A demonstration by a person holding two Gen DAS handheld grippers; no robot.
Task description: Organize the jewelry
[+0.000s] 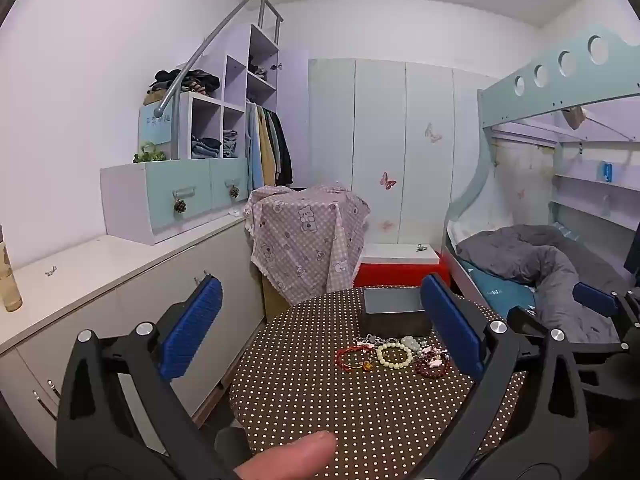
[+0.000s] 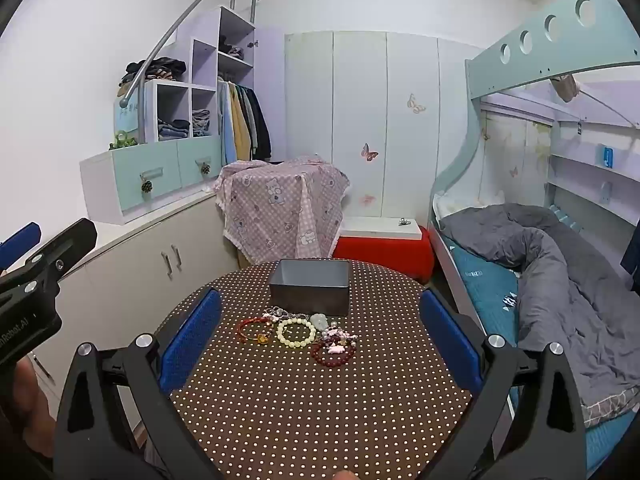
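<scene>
You're at the very start here, nothing sorted yet. The grey box sits on the polka-dot desk toward its far edge, and from what shows of its inside, it looks empty, though you can't see the floor of it.

All the jewelry lies in a loose cluster just in front of the box, on the near side. There's the red cord bracelet to the box's front-left, the cream bead bracelet straight in front of it, a pale jade-like pendant close against the box's front wall, and the dark red bead bracelet to the front-right with some pink pieces tangled over it. A silvery chain runs along the foot of the box.

Your left hand-held gripper hangs wide open above the desk, holding nothing. Your right hand-held gripper is spread just as wide, also carrying nothing, with the whole cluster framed between its blue pads.

So: 0 pieces in, at least 5 to go. The tangled right side looks the fiddliest.
</scene>
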